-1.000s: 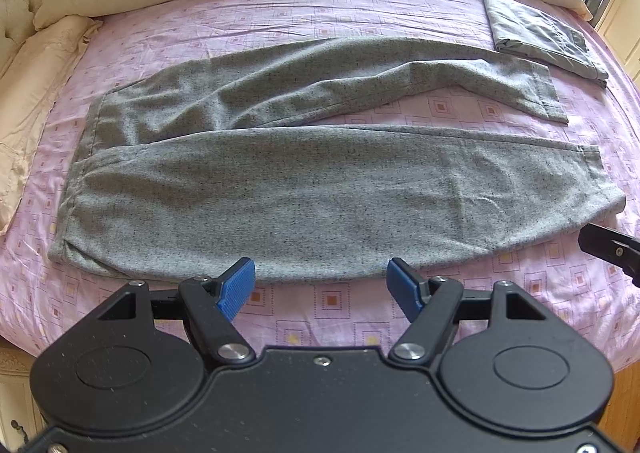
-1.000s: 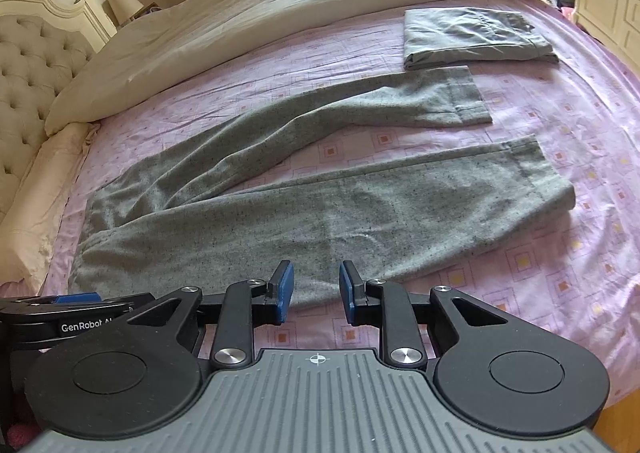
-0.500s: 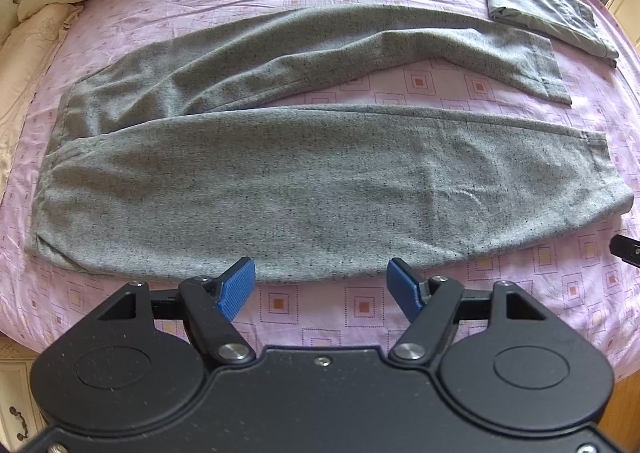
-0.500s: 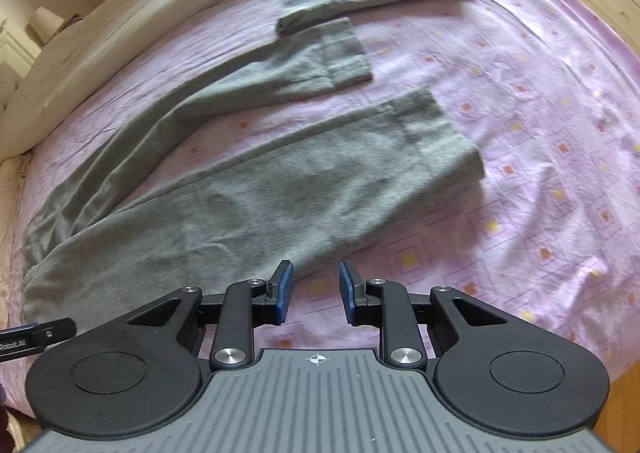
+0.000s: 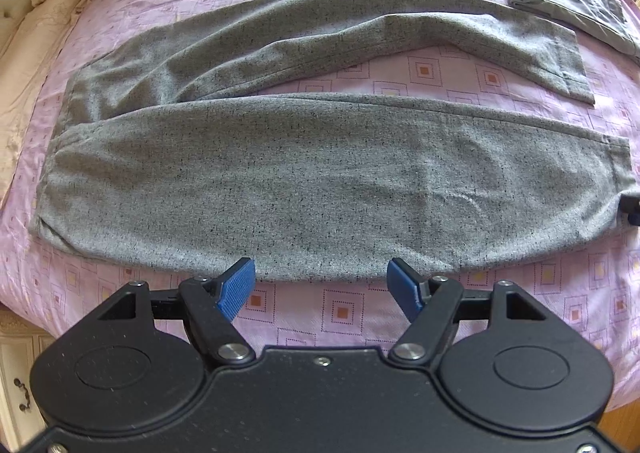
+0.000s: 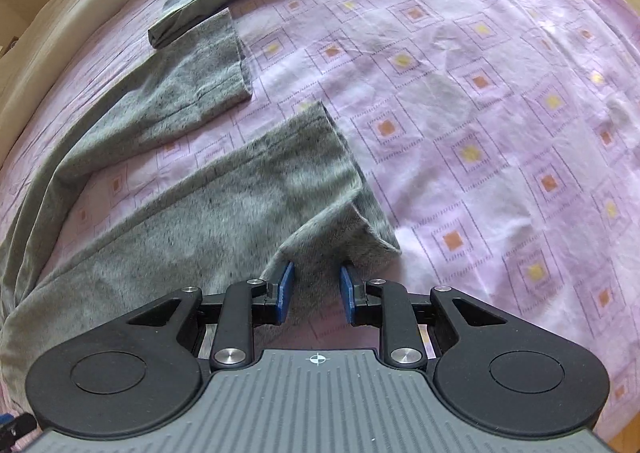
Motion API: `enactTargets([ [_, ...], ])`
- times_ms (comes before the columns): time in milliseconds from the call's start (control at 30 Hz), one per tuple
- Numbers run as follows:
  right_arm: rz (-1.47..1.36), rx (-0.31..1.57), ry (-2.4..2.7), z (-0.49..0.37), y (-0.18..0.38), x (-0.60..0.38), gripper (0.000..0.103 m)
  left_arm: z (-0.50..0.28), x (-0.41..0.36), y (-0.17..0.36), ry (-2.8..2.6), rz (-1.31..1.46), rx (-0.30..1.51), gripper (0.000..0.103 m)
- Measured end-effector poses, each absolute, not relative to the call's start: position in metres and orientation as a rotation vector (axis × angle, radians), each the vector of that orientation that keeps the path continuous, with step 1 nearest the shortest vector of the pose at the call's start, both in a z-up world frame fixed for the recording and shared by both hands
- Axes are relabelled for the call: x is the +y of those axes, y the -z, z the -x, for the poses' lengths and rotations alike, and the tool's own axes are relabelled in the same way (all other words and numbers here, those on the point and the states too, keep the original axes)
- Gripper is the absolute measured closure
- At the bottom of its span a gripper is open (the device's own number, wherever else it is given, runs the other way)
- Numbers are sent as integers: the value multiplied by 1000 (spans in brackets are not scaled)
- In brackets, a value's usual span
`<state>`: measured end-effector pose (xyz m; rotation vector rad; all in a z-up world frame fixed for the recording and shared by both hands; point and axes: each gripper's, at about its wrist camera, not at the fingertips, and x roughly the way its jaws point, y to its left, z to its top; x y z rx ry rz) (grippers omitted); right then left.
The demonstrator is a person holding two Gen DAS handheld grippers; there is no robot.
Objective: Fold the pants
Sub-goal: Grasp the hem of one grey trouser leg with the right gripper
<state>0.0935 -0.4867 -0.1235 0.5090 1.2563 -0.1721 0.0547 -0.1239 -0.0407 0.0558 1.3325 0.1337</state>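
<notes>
Covering the pants cuff corner: right tool.

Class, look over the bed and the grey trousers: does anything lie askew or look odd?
Yes. The grey trousers lie with legs splayed apart, the far leg kinked. At the near leg's cuff, a corner is rucked up by the right gripper.
</notes>
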Motion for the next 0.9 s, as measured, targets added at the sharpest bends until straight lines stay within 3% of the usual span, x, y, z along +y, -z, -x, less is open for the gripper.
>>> enactTargets([
  [200, -550, 1228, 169, -111, 117, -508, 78, -59, -122, 45, -175, -39, 1352, 29],
  [500, -740, 1214, 226, -63, 116, -533, 78, -68, -125, 49, -166, -49, 1365, 29],
  [633, -776, 1214, 217, -59, 123, -523, 70, -69, -128, 50, -158, -59, 1368, 29],
  [833, -769, 1230, 245, -72, 144, -510, 69, -68, -128, 49, -158, -62, 1361, 29],
  [867, -767, 1225, 245, -73, 144, -509, 73, -67, -127, 49, -159, -58, 1362, 29],
  [900, -761, 1211, 238, -72, 141, -508, 95, -66, -126, 50, -160, -54, 1362, 29],
])
